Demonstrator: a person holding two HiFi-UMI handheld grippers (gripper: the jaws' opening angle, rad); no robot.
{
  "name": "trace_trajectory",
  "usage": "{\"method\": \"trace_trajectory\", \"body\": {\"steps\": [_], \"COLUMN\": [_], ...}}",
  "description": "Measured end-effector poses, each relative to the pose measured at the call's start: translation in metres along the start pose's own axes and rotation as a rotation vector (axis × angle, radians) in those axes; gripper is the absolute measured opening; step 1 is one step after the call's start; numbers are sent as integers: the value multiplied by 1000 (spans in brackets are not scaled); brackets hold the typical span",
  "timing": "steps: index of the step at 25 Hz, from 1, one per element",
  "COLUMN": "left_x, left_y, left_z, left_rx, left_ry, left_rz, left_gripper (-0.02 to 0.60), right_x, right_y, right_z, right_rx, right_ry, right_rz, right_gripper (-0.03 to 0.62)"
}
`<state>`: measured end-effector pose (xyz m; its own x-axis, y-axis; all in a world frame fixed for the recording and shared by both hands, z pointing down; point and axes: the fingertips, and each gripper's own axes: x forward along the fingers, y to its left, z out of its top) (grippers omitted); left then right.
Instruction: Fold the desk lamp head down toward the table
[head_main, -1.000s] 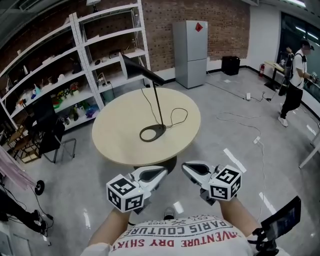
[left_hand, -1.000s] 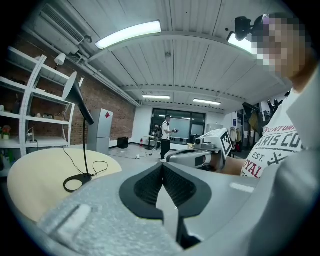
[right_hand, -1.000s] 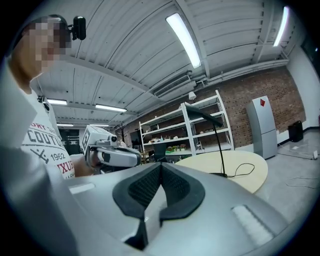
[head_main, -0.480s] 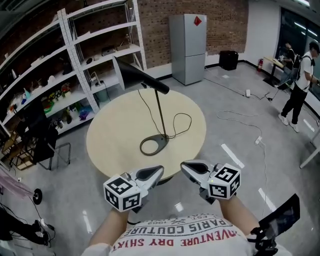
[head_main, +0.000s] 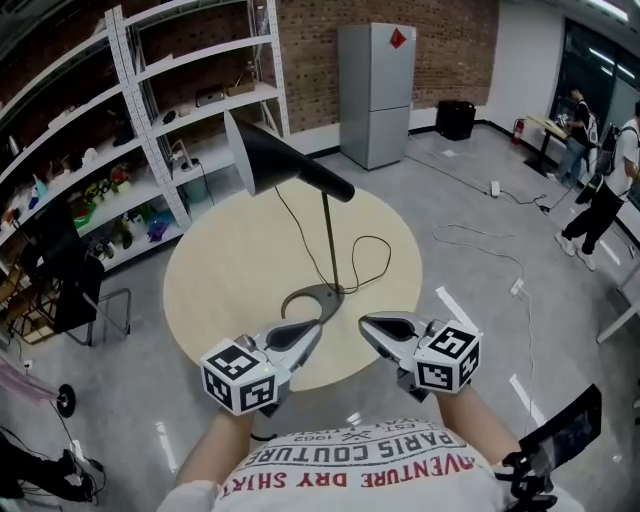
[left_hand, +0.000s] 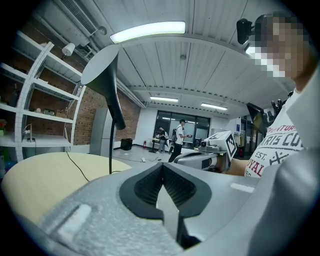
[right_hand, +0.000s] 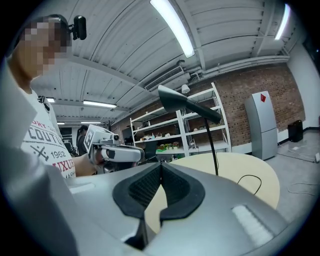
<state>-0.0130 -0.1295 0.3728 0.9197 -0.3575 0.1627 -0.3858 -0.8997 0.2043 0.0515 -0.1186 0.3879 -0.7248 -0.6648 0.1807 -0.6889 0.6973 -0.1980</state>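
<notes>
Two grey hand-held grippers hover over the near edge of the round beige table (head_main: 215, 290). The left gripper (head_main: 316, 326) has its jaws together on nothing, and the right gripper (head_main: 364, 322) is likewise closed and empty. This looks like the approach; next, one gripper must rise to the lamp head and press it downward. The black desk lamp (head_main: 330, 240) stands on the table's near half, stem upright. Its cone head (head_main: 262, 155) lies nearly level, its long axis running leftward and its wide mouth facing left.

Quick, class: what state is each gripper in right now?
Left gripper: closed, holding nothing.
Right gripper: closed, holding nothing.
</notes>
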Motion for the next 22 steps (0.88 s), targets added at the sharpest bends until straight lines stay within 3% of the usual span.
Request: {"method": "trace_trajectory", "body": {"steps": [11,22], "left_x": [6,5], "left_y": [32,60], "left_z": [-16,-18], "left_rx": [-22,-40], "left_ry": [-1,3], "left_rz": [8,69], "left_gripper": [2,2], "right_x": [20,42], "right_y": [-22,-55], "right_z": [-16,-25], "right_rx": [5,-45], "right_ry": [3,60], "right_rz": [-25,-30], "right_gripper": [2,2]}}
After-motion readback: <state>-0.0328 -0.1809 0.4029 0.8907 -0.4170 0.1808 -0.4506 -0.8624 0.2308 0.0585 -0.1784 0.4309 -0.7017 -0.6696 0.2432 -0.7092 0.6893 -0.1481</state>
